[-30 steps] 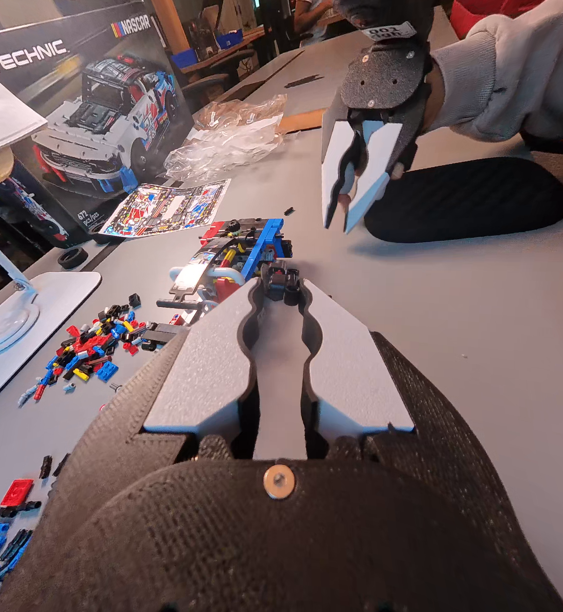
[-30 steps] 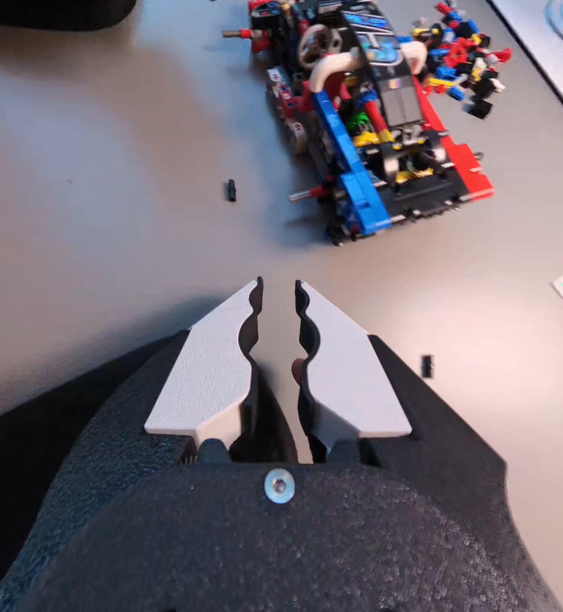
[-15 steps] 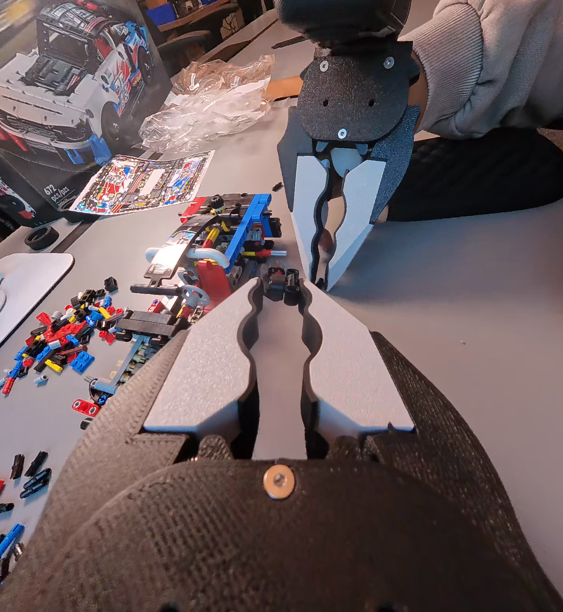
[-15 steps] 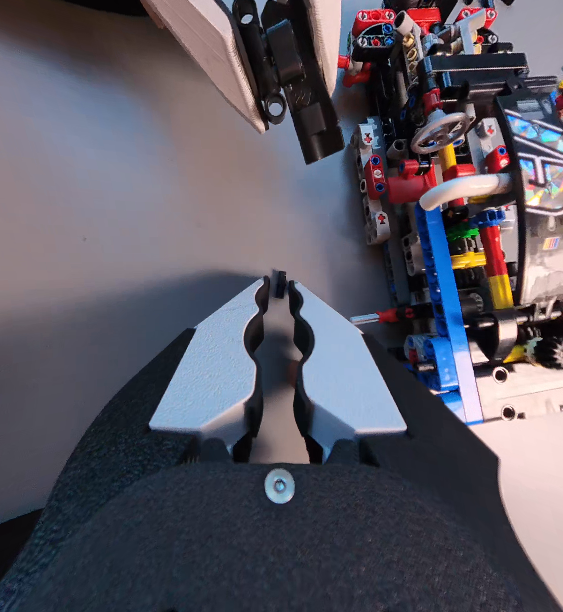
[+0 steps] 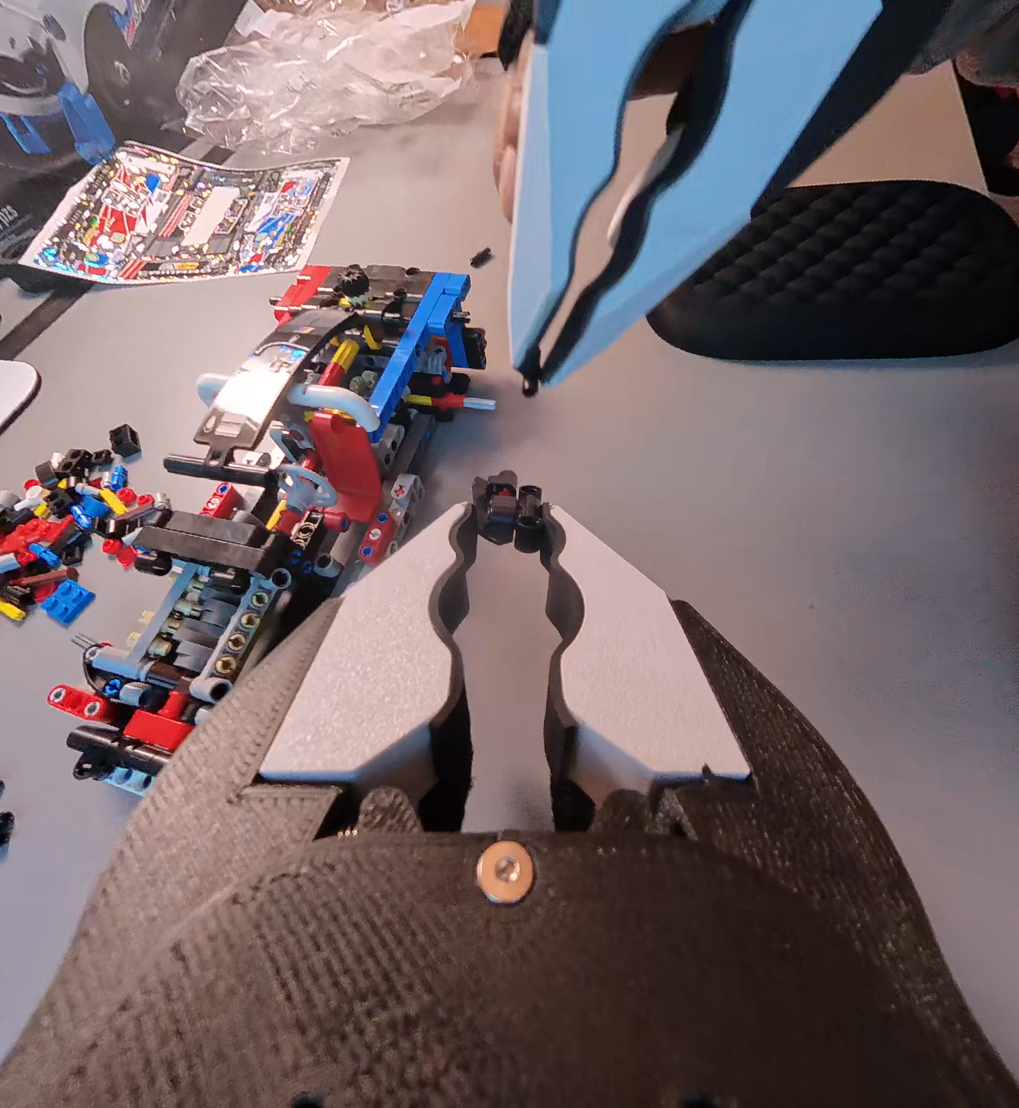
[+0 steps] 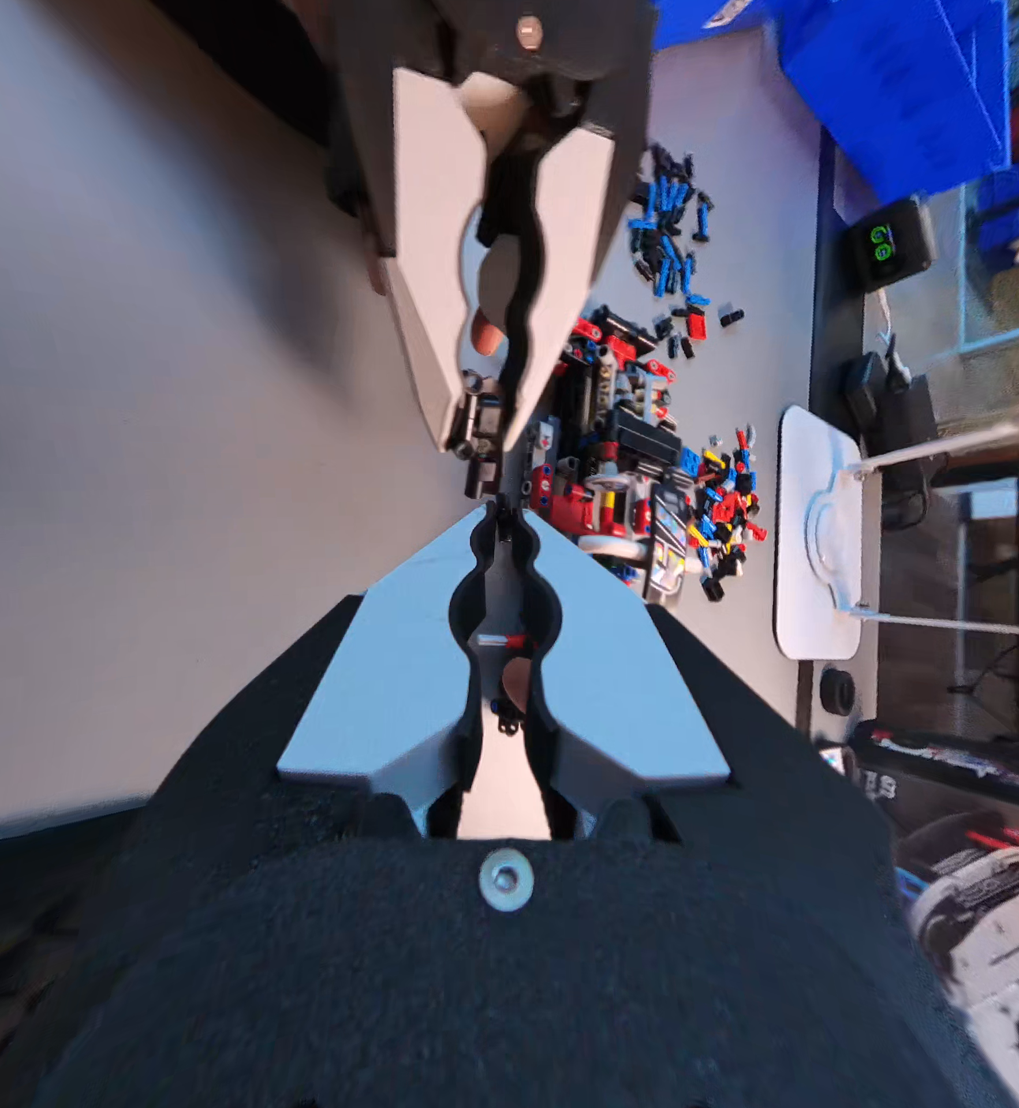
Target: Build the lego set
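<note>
the car frame point(image 5: 339, 455) is seen partly built on the worktop point(image 5: 795, 539), with loose bricks point(image 5: 33, 551) left unused. a black connector piece point(image 5: 507, 509) is pinched in the left gripper point(image 5: 507, 521); a small black pin point(image 6: 504, 515) is clamped in the right gripper point(image 6: 504, 521).

Bare table point(image 5: 795, 539) rightward; car chassis point(image 5: 339, 455) and loose bricks point(image 5: 33, 551) crowding the left.
</note>
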A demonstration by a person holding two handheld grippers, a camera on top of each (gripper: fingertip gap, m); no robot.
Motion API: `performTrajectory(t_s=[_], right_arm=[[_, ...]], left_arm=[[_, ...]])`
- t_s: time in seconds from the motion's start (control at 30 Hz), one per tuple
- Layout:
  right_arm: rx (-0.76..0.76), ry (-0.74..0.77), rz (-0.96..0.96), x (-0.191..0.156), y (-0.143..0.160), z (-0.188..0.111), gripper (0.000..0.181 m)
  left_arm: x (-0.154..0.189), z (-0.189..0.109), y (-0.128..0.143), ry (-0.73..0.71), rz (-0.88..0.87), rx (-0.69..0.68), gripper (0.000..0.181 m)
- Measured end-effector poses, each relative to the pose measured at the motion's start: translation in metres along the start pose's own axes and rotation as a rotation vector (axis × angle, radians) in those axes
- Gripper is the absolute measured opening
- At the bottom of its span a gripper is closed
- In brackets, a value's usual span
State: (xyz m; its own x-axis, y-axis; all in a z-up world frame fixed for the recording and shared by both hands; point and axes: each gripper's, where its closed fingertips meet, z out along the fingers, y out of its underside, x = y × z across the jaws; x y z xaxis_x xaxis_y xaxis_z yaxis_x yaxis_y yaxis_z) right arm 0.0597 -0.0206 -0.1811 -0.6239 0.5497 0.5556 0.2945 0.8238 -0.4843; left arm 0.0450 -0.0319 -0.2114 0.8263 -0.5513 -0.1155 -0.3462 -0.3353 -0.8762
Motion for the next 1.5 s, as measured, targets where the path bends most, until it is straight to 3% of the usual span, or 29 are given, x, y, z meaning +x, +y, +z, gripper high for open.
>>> performTrajectory(t_s=[0.13,0.3,0.53,0.8,1.0,1.23,1.33,1.5], right_arm=[[-0.068,-0.003,-0.099,-0.020,0.004,0.023,0.002],[-0.094,0.011,-0.152,-0.026,0.008,0.031,0.003],[-0.275,-0.119,-0.129,-0.050,0.050,0.036,0.003],[-0.149,-0.187,0.188,-0.049,0.047,0.032,0.003],[-0.110,-0.176,0.234,-0.051,0.043,0.032,0.003],[-0.024,-0.162,0.283,-0.045,0.027,0.029,0.003],[0.042,-0.145,0.281,-0.040,0.014,0.025,0.003],[0.149,-0.110,0.237,-0.036,-0.007,0.017,0.003]], left_arm=[[0.003,0.003,0.005,0.013,-0.044,-0.043,0.019],[0.003,0.006,0.012,0.019,-0.079,-0.087,0.019],[0.004,0.007,0.015,0.023,-0.083,-0.109,0.019],[0.011,0.012,0.026,0.055,-0.058,-0.173,0.019],[0.013,0.020,0.040,0.049,-0.021,-0.272,0.019],[0.013,0.020,0.041,0.054,-0.029,-0.279,0.024],[0.015,0.016,0.033,0.076,-0.036,-0.231,0.028],[0.021,0.003,0.011,0.186,-0.157,-0.083,0.018]])
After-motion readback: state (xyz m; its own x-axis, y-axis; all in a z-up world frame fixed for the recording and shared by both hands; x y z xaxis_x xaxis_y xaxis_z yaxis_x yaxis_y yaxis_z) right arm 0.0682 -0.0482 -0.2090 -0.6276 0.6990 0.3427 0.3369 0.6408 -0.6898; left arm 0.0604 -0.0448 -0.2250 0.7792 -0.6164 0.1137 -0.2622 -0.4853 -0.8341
